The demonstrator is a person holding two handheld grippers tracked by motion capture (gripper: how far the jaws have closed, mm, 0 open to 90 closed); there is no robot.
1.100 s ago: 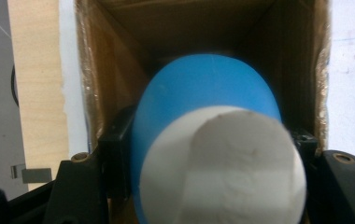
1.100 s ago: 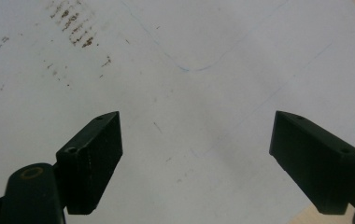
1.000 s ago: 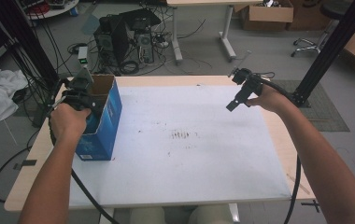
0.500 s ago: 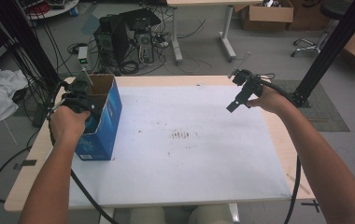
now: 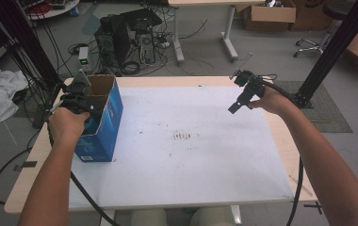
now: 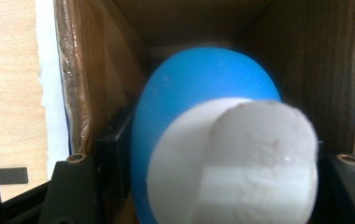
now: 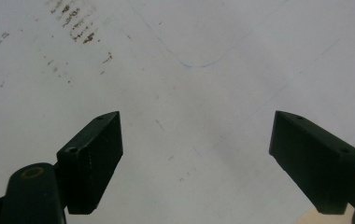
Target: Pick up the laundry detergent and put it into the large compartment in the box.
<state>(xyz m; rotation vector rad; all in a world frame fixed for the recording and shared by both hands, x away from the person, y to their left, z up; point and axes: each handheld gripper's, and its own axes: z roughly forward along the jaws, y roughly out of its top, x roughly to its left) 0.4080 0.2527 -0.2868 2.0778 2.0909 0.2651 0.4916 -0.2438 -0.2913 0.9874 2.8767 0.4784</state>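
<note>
Far left of the table (image 5: 271, 155): a blue cardboard box (image 5: 106, 122) stands upright with its top flaps open, near the left edge of the white tabletop. The left gripper (image 5: 80, 96) is held over the open top of the box, pointing down into it, the person's left hand (image 5: 66, 125) wrapped around its body.

Left gripper view: looking down the brown inner walls of the box. A blue and white object (image 6: 213, 149), rounded blue body with a white blunt end toward the camera, sits between the two black jaws, inside the box. The jaws have just been opening a little; they flank the object closely on both sides. Whether the pads still press on it cannot be told.

Centre: bare white tabletop with a patch of dark scuff marks (image 5: 184, 136).

Right: the right gripper (image 5: 236, 106) is held above the far right part of the table, tilted down toward the surface, the right hand (image 5: 269, 99) behind it. In the right gripper view its jaws stand wide apart with nothing between them, scuffed white surface below.
</note>
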